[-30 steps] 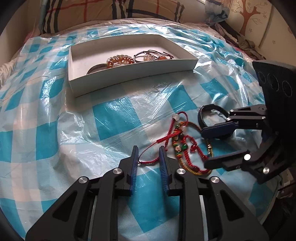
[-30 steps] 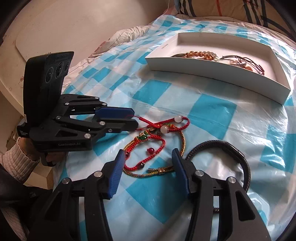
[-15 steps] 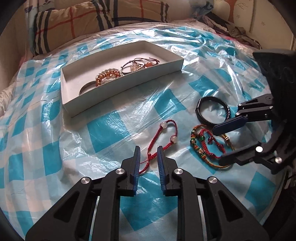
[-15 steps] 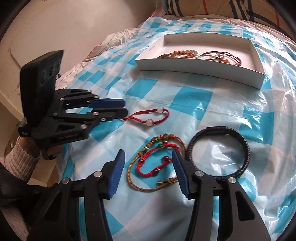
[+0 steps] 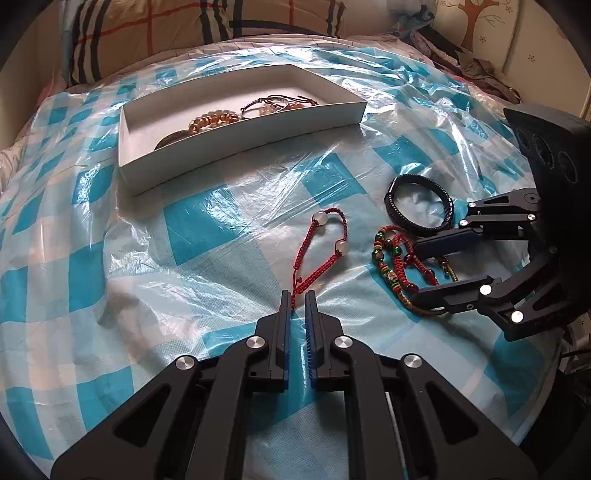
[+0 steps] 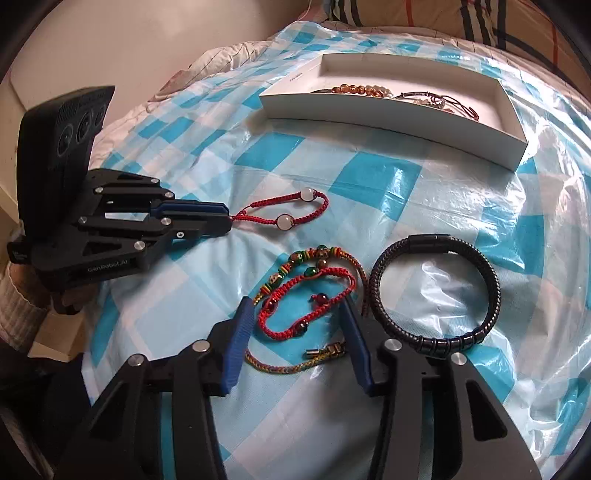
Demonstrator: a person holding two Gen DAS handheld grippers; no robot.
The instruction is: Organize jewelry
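Observation:
My left gripper (image 5: 296,295) is shut on the cord end of a red bracelet with white beads (image 5: 330,246), which trails on the bed toward the white tray (image 5: 236,136); it also shows in the right wrist view (image 6: 291,211). My right gripper (image 6: 297,308) is open, its fingers either side of a red beaded bracelet (image 6: 306,295) and a multicoloured cord bracelet (image 6: 295,367). A black braided bracelet (image 6: 436,291) lies just right of it. The tray (image 6: 391,110) holds several bracelets, among them an amber bead one (image 5: 212,120).
Blue-and-white checked plastic sheet (image 5: 207,229) covers the bed. A plaid pillow (image 5: 192,33) lies behind the tray. Clothes (image 5: 465,55) are piled at the far right. The bed's left edge and a wall (image 6: 110,55) show in the right wrist view.
My left gripper pulled the red white-bead bracelet out of the tangle and away to the left, closing further on its cord. The right gripper stayed open over the remaining bracelets.

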